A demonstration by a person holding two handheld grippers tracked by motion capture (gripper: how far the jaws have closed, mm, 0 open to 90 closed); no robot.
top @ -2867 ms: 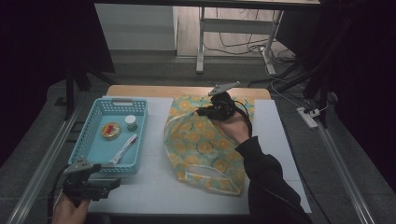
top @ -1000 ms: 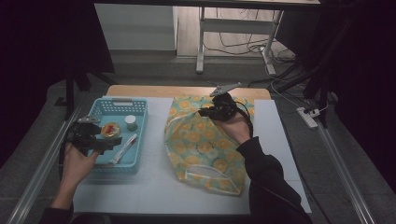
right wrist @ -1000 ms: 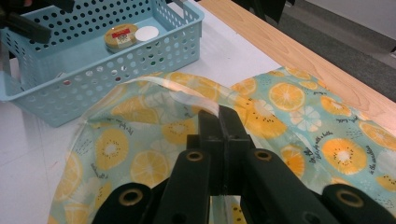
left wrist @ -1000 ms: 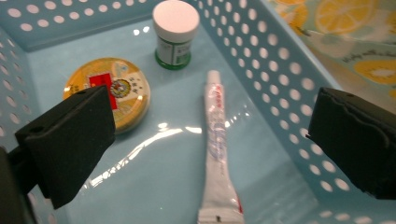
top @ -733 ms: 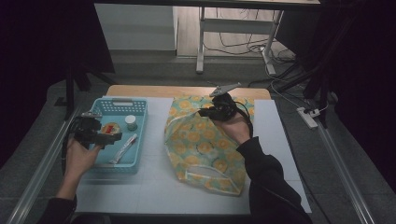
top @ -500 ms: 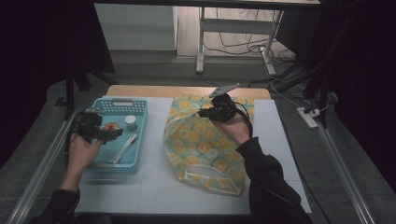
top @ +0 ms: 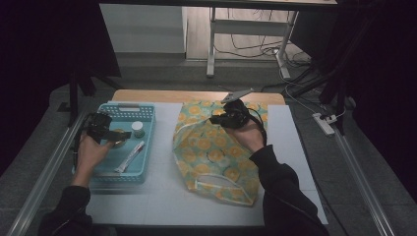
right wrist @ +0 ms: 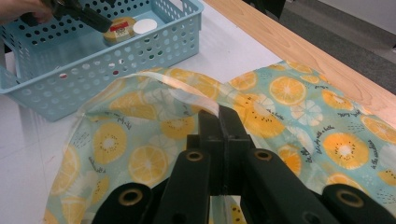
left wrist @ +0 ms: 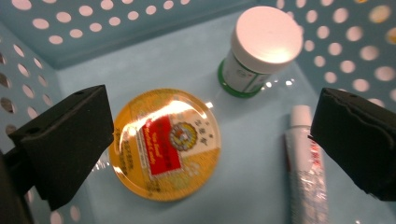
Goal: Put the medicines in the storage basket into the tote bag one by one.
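Observation:
A light-blue perforated basket (top: 127,106) stands at the table's left. In it lie a round yellow tin with a red label (left wrist: 166,144), a white-capped small jar (left wrist: 261,44) and a white tube (left wrist: 306,163). My left gripper (left wrist: 212,140) hangs open just above the basket floor, one jaw left of the tin and the other over the tube. A bag printed with orange slices (top: 211,152) lies on the middle of the table. My right gripper (right wrist: 219,116) is shut on the bag's pale strap (right wrist: 187,93) at the bag's far edge.
The white table top (top: 162,196) ends in a wooden strip (top: 162,96) at the back. Metal rails (top: 44,172) run along both sides. A grey floor with cables and a power strip (top: 325,123) lies beyond.
My left gripper has come from the table's front left corner to the basket and sunk toward the yellow tin. The right gripper and the bag have stayed still.

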